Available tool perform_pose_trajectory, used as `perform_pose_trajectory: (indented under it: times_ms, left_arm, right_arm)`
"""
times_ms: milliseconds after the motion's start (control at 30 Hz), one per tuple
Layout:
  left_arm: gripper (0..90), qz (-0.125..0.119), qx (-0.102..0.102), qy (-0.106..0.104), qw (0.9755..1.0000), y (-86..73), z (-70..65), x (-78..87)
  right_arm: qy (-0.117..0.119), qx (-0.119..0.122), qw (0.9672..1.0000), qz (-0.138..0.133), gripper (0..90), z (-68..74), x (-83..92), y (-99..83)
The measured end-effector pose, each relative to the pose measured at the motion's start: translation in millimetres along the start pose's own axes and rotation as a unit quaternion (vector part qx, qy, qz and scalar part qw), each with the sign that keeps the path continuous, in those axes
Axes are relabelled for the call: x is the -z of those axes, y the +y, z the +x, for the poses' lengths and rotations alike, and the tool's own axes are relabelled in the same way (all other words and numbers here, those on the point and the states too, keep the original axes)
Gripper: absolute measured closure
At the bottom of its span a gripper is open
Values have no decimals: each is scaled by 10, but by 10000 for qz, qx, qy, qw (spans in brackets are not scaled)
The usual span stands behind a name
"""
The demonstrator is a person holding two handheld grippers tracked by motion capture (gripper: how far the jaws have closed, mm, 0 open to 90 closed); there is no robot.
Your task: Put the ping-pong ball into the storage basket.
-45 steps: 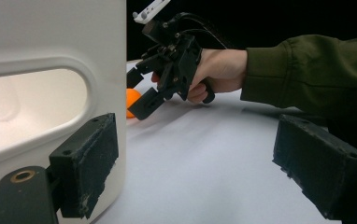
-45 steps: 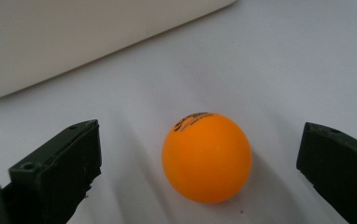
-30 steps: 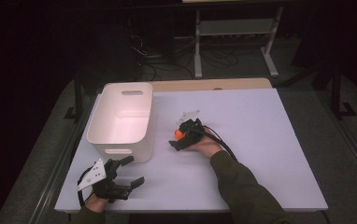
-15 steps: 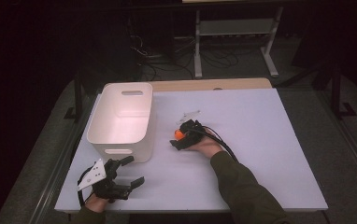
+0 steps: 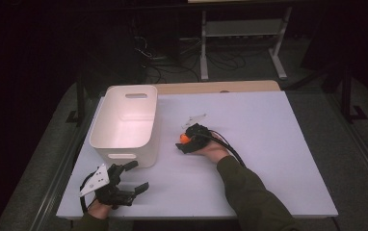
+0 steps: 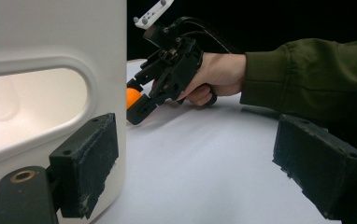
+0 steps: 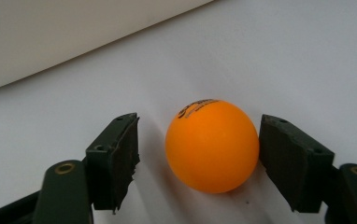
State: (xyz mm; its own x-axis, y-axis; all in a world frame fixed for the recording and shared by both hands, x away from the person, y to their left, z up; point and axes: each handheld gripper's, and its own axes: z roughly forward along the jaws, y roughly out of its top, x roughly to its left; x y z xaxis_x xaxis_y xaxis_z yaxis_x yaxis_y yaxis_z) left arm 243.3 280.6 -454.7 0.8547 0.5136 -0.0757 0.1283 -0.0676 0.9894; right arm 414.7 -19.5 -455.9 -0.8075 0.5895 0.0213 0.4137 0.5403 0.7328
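Observation:
An orange ping-pong ball [image 7: 211, 145] lies on the white table [image 5: 269, 144] between the jaws of my right gripper [image 7: 200, 135]. These jaws have just been closing. The right pad [image 7: 289, 158] touches the ball, while a gap remains at the left pad [image 7: 116, 158]. In the high view the ball [image 5: 184, 138] and right gripper [image 5: 186, 143] sit right of the white bin [image 5: 124, 154]. My left gripper [image 5: 138, 175] stands open with nothing in it near the table's front left, in front of the bin. Its view shows the ball [image 6: 133, 98] in the right gripper [image 6: 137, 105].
The white handled bin [image 6: 50, 42] stands close by the left gripper's left jaw. The olive sleeve [image 5: 249, 192] of the right arm crosses the table's front middle. A wooden board [image 5: 220, 86] lies along the far edge.

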Motion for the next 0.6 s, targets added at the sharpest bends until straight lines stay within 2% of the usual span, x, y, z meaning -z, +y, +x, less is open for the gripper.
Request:
perform_pose_trajectory:
  times_ms: [600]
  left_arm:
    - [137, -6, -2, 0, 10000, 0, -1, 0]
  right_arm:
    - [-20, -40, 10000, -8, 430, -40, 14, -2]
